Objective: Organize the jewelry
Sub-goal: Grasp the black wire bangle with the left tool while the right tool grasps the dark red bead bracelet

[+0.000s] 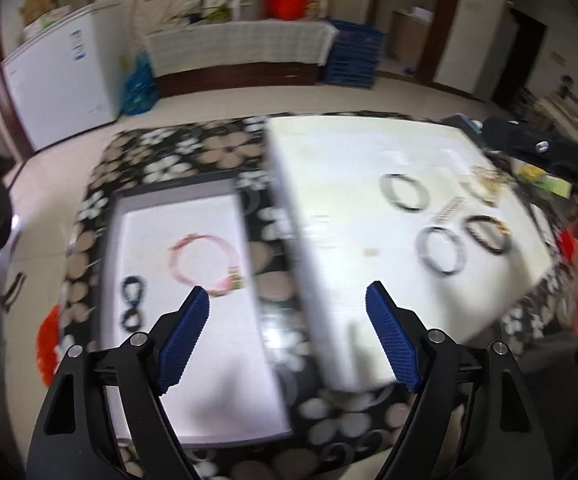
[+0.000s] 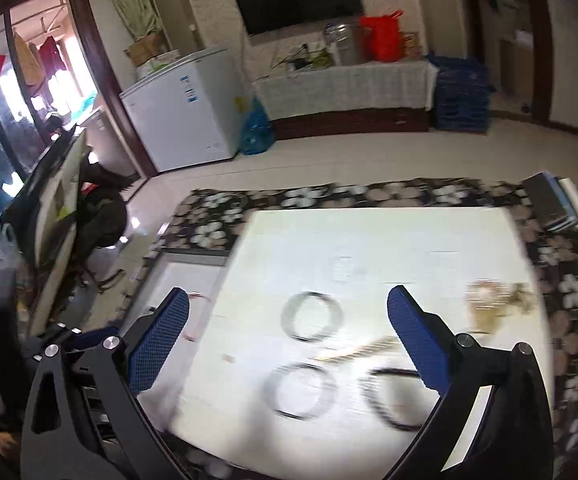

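Both the left gripper (image 1: 287, 304) and the right gripper (image 2: 289, 312) are wide and empty. The bangles (image 2: 312, 317), blurred at lower centre, probably lie close together, so the jaws may catch two.

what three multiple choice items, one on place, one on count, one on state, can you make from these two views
1. Where does the pink beaded bracelet lie?
A. in the grey-rimmed white tray
B. on the white sheet
C. on the floor

2. How many pieces lie in that tray?
A. none
B. two
C. five

3. How do the blue-padded fingers of the left gripper stand?
A. shut on a bracelet
B. shut on nothing
C. spread apart, holding nothing

Key: 1 A, the pink loop rests on the tray's white floor, left of the white sheet. 2 B, only the pink bracelet and the dark blue beaded bracelet show there. 3 C, a wide gap shows between the pads with nothing in it; the right gripper stands the same way.
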